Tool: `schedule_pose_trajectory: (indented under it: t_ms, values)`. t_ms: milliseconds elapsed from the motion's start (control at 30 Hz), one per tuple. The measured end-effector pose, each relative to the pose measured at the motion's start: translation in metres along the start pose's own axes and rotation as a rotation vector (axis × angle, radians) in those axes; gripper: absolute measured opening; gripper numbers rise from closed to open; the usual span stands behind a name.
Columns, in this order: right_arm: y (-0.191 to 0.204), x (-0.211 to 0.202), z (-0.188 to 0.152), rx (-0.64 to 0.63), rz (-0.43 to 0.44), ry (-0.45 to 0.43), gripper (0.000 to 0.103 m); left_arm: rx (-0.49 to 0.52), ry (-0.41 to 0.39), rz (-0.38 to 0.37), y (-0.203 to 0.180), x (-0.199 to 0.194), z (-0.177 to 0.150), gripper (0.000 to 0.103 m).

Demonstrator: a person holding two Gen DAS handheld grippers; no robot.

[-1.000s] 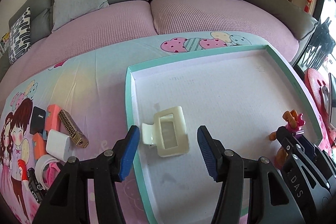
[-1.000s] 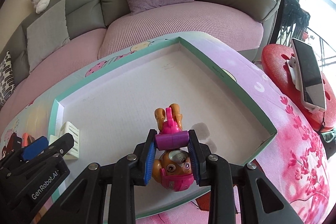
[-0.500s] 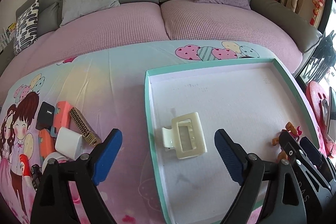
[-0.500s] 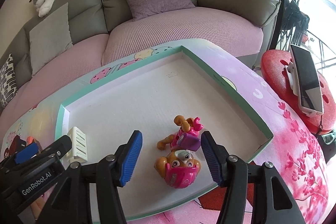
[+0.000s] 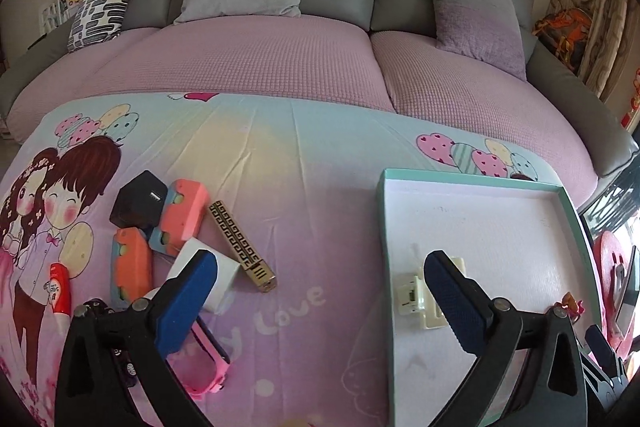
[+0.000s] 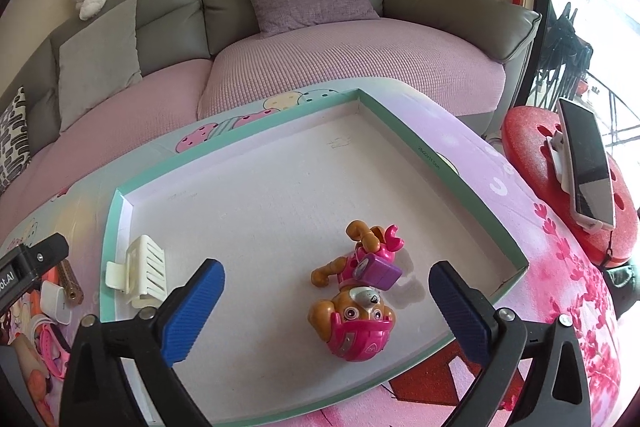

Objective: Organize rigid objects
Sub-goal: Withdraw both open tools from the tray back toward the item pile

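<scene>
Right wrist view, right gripper (image 6: 326,301) opening around toy pup (image 6: 354,311), unheld, near tray rim (image 6: 472,207)

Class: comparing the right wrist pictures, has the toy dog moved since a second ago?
Yes. The toy dog has tipped out of the opening right gripper and lies on its side on the tray floor.

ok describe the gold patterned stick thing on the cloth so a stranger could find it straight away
Start at the teal-rimmed tray on the cartoon tablecloth, then look left to the pile of small things. The gold bar lies at the pile's tray-side edge, slanted beside the white charger block. It alone is long, thin and gold with a black key pattern.
</scene>
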State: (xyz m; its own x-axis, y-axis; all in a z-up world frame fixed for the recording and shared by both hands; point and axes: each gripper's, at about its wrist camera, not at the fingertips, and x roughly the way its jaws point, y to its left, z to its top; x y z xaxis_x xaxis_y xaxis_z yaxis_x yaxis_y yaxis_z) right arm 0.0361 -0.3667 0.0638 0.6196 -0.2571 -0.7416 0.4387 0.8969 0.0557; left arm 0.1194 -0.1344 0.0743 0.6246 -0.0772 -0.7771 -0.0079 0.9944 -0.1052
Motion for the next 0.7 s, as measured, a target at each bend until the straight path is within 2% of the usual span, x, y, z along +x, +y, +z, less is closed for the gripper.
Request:
schedule_pose_trajectory:
  t_ms: [200, 400, 700]
  values:
    - [0.016, -0.008, 0.001, -0.041, 0.009, -0.043, 0.103, -0.080, -0.025, 0.047, 0.037, -0.007, 0.004, 0.103]
    - [0.028, -0.026, 0.007, -0.015, 0.093, -0.123, 0.103, -0.196, -0.093, 0.079, 0.074, -0.023, 0.007, 0.103]
    - [0.079, -0.026, -0.001, -0.153, 0.116, -0.123, 0.103, -0.256, -0.171, 0.164, 0.121, -0.044, 0.004, 0.103]
